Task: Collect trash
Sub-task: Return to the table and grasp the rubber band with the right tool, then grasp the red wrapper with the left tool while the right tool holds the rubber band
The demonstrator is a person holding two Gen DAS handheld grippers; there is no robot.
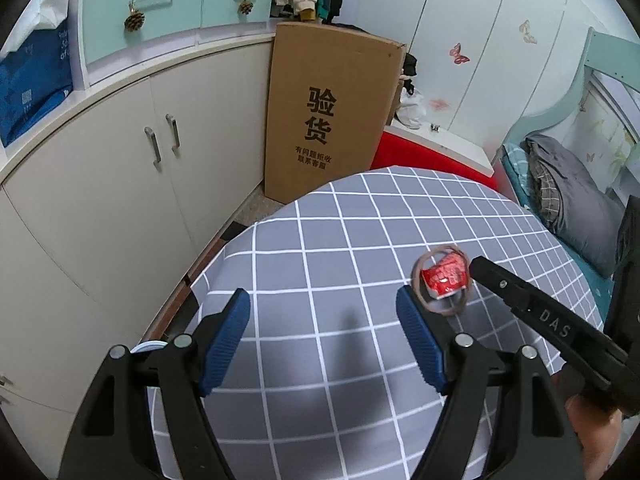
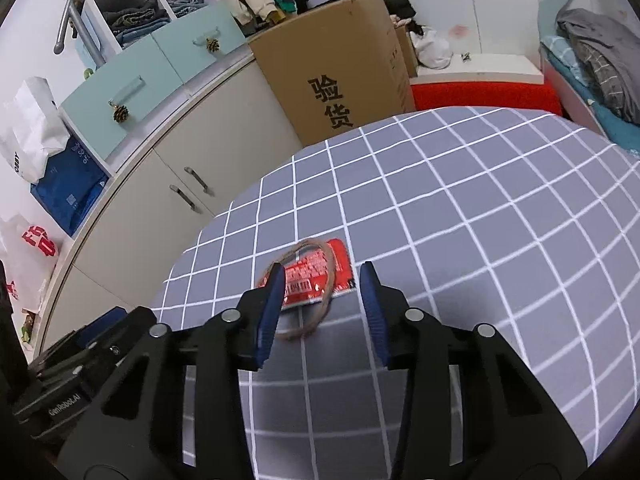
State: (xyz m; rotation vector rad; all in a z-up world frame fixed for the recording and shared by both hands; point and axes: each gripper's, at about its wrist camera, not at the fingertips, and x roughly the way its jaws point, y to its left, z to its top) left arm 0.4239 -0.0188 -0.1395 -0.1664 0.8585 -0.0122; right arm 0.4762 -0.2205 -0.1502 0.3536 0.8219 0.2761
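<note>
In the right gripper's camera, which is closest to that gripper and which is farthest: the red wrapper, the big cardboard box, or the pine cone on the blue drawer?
From the right gripper:
1. Red wrapper, right at the fingertips on the checked cloth, under a rubber band.
2. Cardboard box, standing past the table's far edge, ahead.
3. Pine cone, hanging on the blue drawer, far off to the left.

We read two large black characters, 验货, printed down the face of the tall cardboard box [image 1: 320,120] at upper centre of both views, with two smaller lines beneath that we cannot make out surely. The letters DAS run along the black arm of the right gripper [image 1: 472,266] at the right edge of the left wrist view. GenRobot.AI stands on the black mount [image 2: 66,406] at lower left of the right wrist view. The red wrapper [image 2: 316,276] carries print too small to read.
</note>
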